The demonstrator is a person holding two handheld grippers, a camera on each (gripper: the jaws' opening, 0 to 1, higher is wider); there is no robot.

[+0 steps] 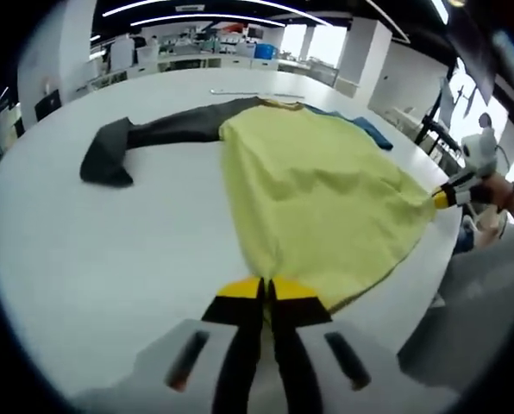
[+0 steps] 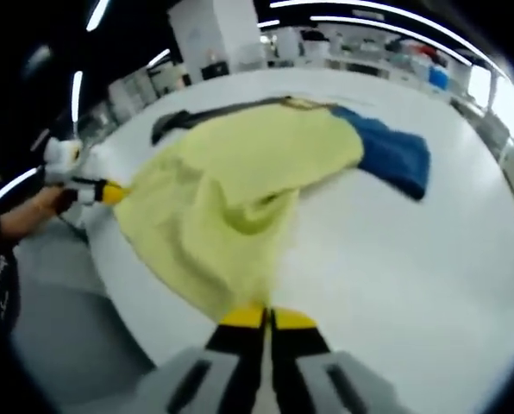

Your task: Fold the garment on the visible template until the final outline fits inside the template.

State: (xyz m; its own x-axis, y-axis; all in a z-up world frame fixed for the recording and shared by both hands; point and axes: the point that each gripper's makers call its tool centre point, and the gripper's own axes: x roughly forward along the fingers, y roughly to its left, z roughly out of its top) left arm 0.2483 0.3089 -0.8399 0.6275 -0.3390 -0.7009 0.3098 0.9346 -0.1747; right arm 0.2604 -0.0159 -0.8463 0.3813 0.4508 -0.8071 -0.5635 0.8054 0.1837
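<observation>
A yellow garment lies spread on the white table, with a dark sleeve stretched out to the left and a blue sleeve peeking out at the far side. My left gripper is shut on the garment's near hem. In the left gripper view my right gripper pinches the hem's right corner. In the right gripper view my right gripper is shut on the yellow garment, the blue sleeve lies to the right, and my left gripper holds the far corner.
The table's edge runs just behind the held hem, with grey floor beyond it. A person's hand holds the other gripper. Desks and shelves stand far behind the table.
</observation>
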